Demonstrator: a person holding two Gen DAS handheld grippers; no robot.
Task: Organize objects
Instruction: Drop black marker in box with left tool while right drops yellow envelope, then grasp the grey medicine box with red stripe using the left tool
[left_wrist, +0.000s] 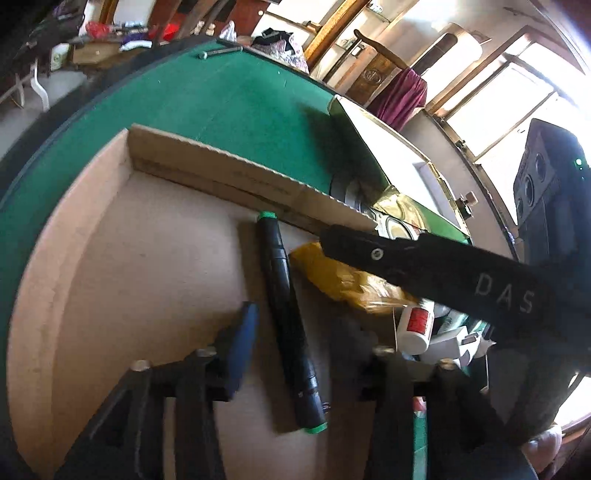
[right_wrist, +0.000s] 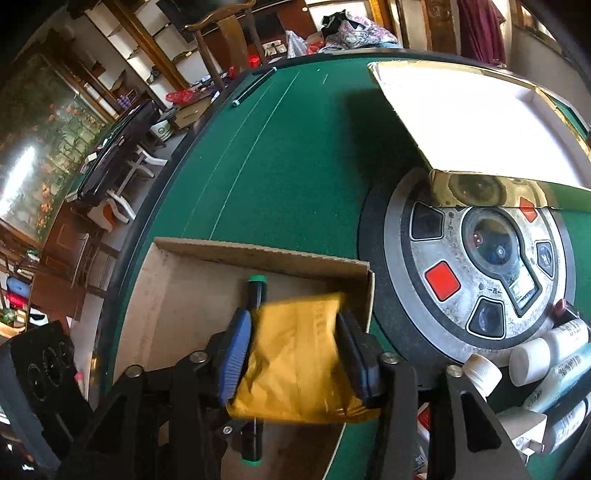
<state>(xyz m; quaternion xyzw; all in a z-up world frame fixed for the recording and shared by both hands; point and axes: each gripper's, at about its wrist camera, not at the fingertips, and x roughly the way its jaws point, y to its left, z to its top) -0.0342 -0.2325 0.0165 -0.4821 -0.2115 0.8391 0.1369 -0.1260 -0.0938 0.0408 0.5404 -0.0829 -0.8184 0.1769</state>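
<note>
A black marker (left_wrist: 284, 314) with green ends lies on the floor of the open cardboard box (left_wrist: 147, 240). My left gripper (left_wrist: 301, 321) stands open over it, one finger on each side and neither touching. In the right wrist view a yellow packet (right_wrist: 295, 362) sits, blurred, between the pads of my right gripper (right_wrist: 295, 321) above the box (right_wrist: 177, 295); the jaws stand apart and the pads do not seem to press it. The marker (right_wrist: 256, 288) shows beneath the packet. In the left wrist view the right gripper's black finger (left_wrist: 369, 251) crosses over the packet (left_wrist: 343, 280).
The box rests on a green felt table (right_wrist: 277, 166). A round metal console (right_wrist: 480, 266) with red buttons sits right of the box, and a white-and-gold box (right_wrist: 480, 122) behind it. Several white bottles (right_wrist: 532, 358) lie at the right. A thin rod (right_wrist: 255, 86) lies at the far edge.
</note>
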